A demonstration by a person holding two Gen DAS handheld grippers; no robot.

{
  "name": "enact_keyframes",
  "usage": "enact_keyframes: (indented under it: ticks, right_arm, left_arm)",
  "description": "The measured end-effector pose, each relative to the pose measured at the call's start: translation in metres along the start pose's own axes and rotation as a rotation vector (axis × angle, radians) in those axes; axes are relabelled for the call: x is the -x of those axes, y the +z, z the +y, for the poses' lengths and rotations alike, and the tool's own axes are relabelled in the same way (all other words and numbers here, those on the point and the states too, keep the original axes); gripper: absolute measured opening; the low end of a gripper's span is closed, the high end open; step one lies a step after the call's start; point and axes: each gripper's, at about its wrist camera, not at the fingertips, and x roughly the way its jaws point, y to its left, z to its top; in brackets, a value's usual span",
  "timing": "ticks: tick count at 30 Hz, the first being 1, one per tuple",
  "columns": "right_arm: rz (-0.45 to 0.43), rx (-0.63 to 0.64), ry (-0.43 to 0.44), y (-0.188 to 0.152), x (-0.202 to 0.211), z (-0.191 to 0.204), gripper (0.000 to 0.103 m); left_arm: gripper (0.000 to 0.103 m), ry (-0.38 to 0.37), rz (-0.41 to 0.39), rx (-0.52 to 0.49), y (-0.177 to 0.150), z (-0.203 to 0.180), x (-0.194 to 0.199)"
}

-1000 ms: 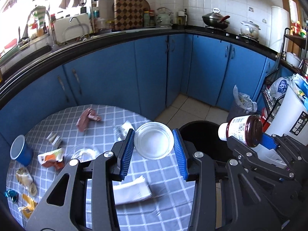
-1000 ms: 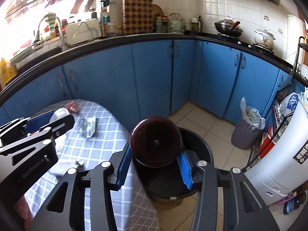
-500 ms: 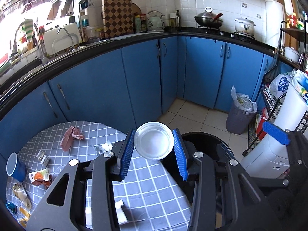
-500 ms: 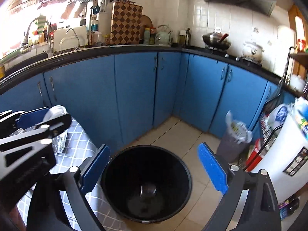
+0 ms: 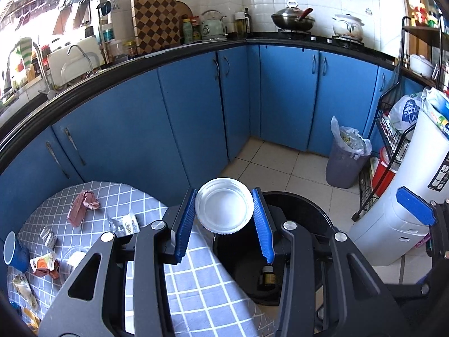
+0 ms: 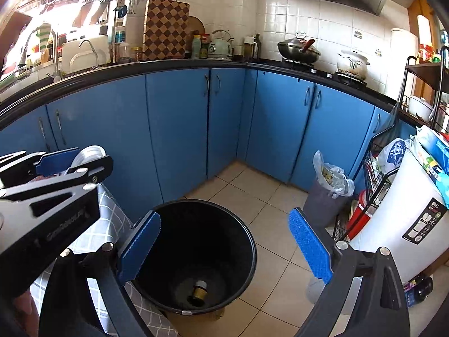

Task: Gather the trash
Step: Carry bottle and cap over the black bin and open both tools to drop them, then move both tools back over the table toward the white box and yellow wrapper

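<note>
The left gripper (image 5: 224,220) clamps a round white lid (image 5: 224,206) at the table's (image 5: 196,280) edge, hiding part of the black bin's (image 6: 224,219) rim. The right gripper (image 6: 224,248), jaws just sprung wide and empty, hangs over the bin's open mouth. A dark jar (image 6: 198,290) lies dimly at the bottom, label unreadable.

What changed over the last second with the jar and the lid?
The right gripper has just opened and let go of the jar, which now lies at the bottom of the black bin. The left gripper carried the lid from over the table toward the bin, still clamped.
</note>
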Motion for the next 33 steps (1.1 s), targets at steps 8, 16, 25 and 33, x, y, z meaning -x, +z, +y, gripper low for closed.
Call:
enact_keyframes:
  ticks: [8,16,25,33]
  right_arm:
    - [0.015,-0.022,-0.009,-0.004,-0.004,-0.012,0.090]
    - [0.026,-0.050,-0.003,-0.009,-0.003,-0.018,0.090]
    - [0.035,-0.040,0.019,-0.010,0.006,-0.006,0.090]
    - [0.017,0.006,0.073,-0.005,0.028,0.028,0.090]
  left_arm:
    - [0.057,0.003,-0.008,-0.012,0.008,-0.015,-0.009]
    - [0.085,0.027,-0.037,-0.021,0.009,-0.013,-0.007]
    - [0.085,0.072,-0.035,-0.013,-0.002,0.013,0.009]
    - [0.085,0.126,-0.045,0.022,-0.024,0.055,0.047]
